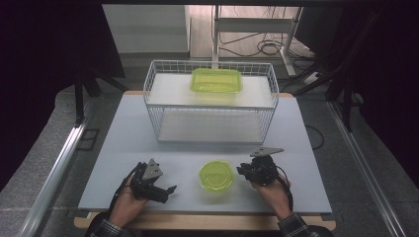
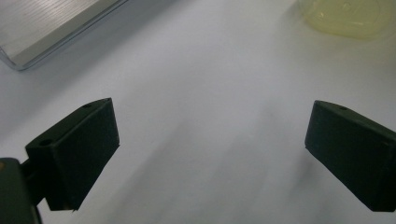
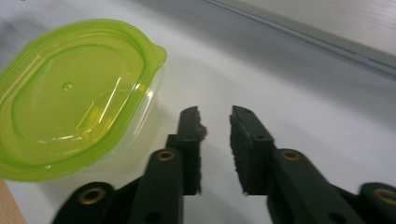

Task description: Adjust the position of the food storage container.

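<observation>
A small round clear container with a lime-green lid (image 1: pixel 216 175) stands on the white table near its front edge. In the right gripper view this container (image 3: pixel 70 98) sits left of the jaws, apart from them. My right gripper (image 1: pixel 242 170) (image 3: pixel 215 116) is just right of it, jaws a narrow gap apart with nothing between them. Left of the container, my left gripper (image 1: pixel 169 191) (image 2: pixel 210 126) holds its jaws wide over bare table, and the container's edge (image 2: pixel 348 16) shows at the top right of its view. A larger rectangular green-lidded container (image 1: pixel 216 80) rests on the top shelf of the wire rack (image 1: pixel 153 94).
The white wire rack stands at the middle back of the table (image 1: pixel 123 148), with a lower shelf (image 1: pixel 210 126) open toward me. Its base edge (image 2: pixel 51 32) shows in the left gripper view. Cables and metal frames lie on the floor beyond.
</observation>
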A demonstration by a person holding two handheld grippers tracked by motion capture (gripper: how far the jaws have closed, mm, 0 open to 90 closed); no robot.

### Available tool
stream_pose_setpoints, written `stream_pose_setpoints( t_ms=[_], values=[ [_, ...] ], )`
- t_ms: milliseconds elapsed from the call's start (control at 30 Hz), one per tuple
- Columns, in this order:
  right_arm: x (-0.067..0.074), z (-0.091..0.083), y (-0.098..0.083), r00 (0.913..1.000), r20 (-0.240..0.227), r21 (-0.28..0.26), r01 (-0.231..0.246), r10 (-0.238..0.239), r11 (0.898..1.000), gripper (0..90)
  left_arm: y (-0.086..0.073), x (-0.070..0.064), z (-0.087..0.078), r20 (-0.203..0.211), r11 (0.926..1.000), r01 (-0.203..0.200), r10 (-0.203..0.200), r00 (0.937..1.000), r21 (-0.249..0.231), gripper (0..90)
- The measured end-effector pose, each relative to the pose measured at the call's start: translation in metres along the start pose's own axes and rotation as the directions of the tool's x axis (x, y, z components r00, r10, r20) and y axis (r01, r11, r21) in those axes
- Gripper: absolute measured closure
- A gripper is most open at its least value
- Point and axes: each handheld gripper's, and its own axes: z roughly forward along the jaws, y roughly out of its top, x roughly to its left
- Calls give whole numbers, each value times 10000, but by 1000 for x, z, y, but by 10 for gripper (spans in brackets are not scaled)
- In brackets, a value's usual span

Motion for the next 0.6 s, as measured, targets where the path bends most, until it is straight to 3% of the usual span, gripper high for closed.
stream_pose_setpoints(
  t_ms=[333, 600],
  values=[
    [-9, -11, -7, 9987, 494, -418, 124, -103, 9991, 282, 0, -1, 1, -66, 9998, -219, 219, 9997, 3, 28],
    [-14, -12, -11, 9987, 507, -614, -40, 71, 9981, 128, 0, -1, 1, -122, 9997, -262, 262, 9996, 7, 28]
  ],
)
